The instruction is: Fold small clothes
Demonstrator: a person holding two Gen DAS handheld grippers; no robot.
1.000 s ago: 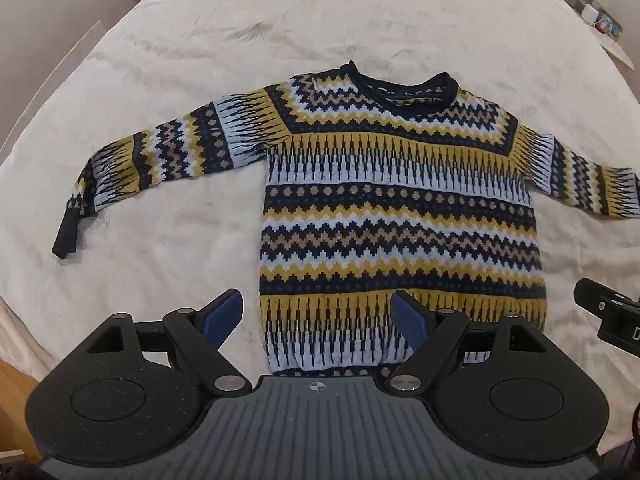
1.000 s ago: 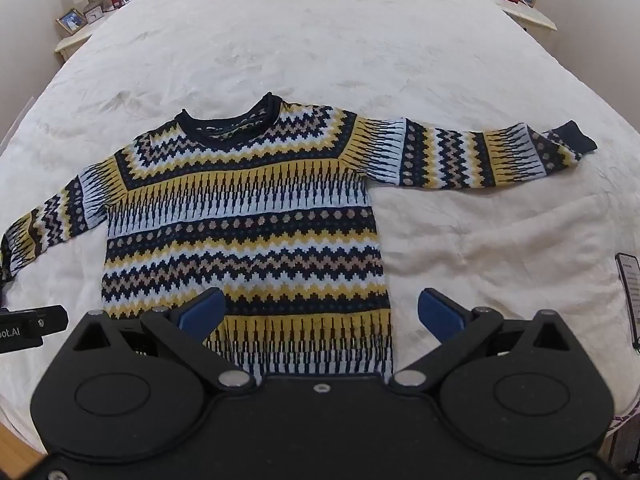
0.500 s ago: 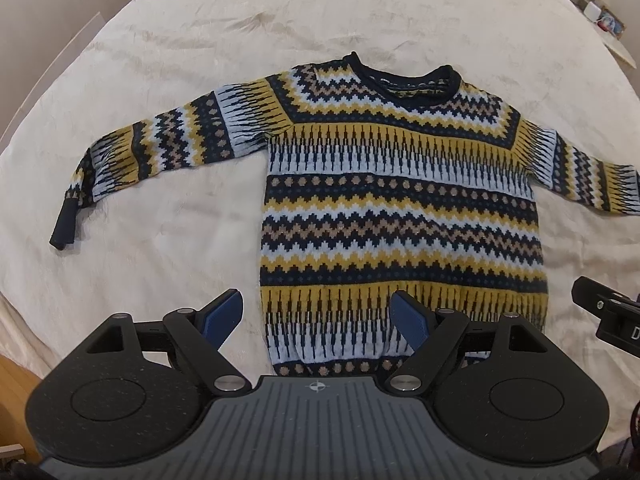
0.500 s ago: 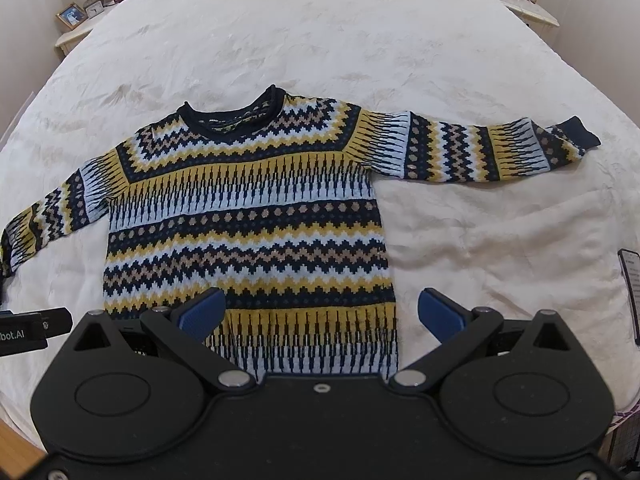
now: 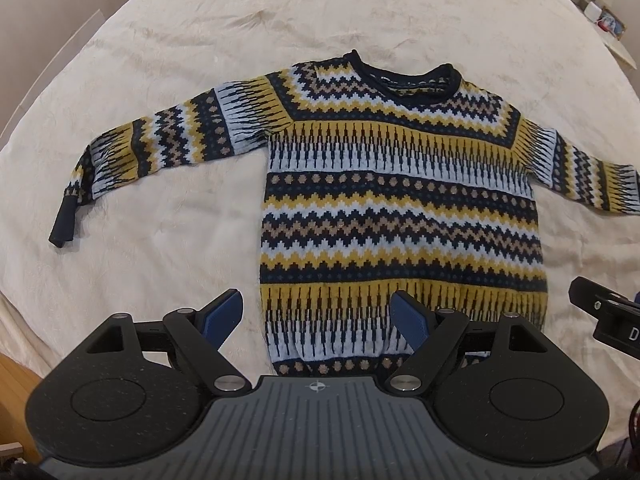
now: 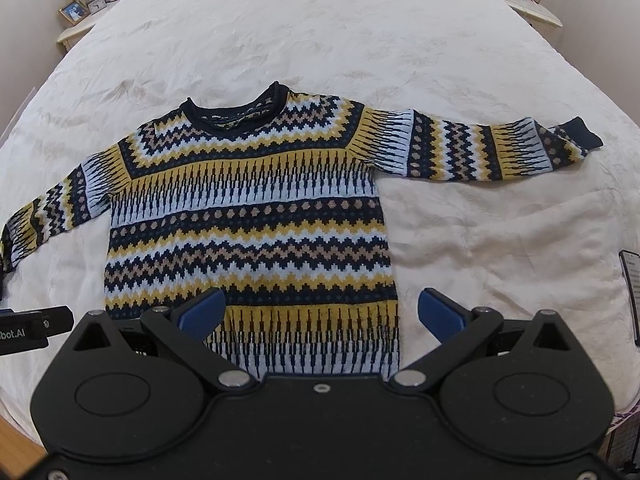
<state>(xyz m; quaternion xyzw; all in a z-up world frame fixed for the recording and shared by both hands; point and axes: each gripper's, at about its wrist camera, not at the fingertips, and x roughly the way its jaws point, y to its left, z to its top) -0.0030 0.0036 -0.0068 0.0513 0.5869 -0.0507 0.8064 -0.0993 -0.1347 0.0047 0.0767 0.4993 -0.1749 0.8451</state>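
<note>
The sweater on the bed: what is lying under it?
The sweater lies flat, sleeves spread, directly on the cream bedspread. Whatever might be beneath its body is covered and cannot be seen.

"bot.AI" on the left gripper (image 6: 24,332); "D" on the right gripper (image 5: 612,320).

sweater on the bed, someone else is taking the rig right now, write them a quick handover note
Left claw: open, holding nothing, hovering over the hem's left corner.
Right claw: open, holding nothing, hovering over the hem's right corner.
The sweater lies flat, face up on the bed cover, both sleeves spread out to the sides, collar at the far end.
Done: the garment is laid out, no fold made.
Left: the whole fold, likely sleeves in first, then the body.
</note>
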